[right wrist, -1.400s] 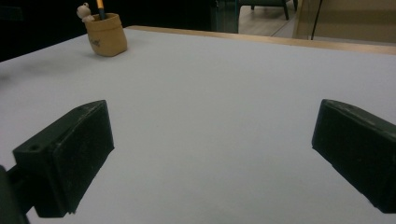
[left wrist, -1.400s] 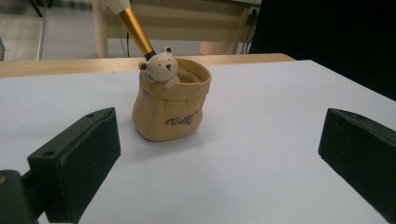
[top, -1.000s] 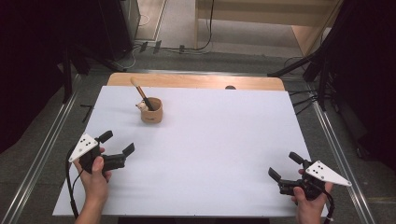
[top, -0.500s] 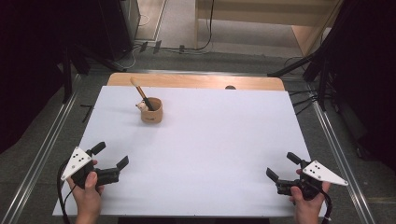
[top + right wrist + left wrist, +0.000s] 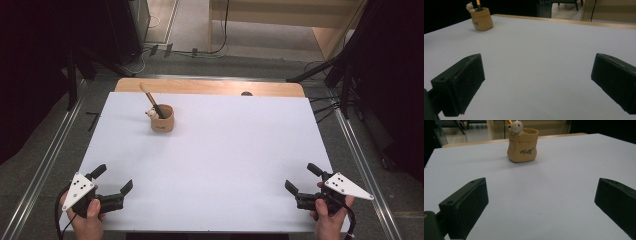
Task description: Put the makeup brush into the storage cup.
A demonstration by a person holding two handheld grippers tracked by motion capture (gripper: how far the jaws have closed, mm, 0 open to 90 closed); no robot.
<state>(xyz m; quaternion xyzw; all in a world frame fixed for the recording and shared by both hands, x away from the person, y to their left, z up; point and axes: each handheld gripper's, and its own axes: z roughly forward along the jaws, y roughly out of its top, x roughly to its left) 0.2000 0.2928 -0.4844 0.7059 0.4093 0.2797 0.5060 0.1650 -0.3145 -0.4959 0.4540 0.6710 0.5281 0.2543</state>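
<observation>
Both your grippers, left gripper [image 5: 113,179] and right gripper [image 5: 301,179], sit open and empty; the brush [image 5: 151,100] already stands in the cup [image 5: 162,120], so little looks left.

1. We see a white counter [image 5: 225,165] that takes up most of the scene, its surface plain and flat.
2. Along its far edge we see a bare wooden strip [image 5: 210,86], with a small dark spot [image 5: 246,93] right of the middle; we cannot tell what it is.
3. On the left and right we see metal rails [image 5: 47,160] that run from near to far beside the counter.
4. On the grey floor [image 5: 200,30] beyond the far edge we see black cables [image 5: 223,30] and a power strip [image 5: 161,50].
5. At the far right we see light wooden furniture [image 5: 280,12].
6. Near it, black stand legs [image 5: 320,72] slant down to the floor.
</observation>
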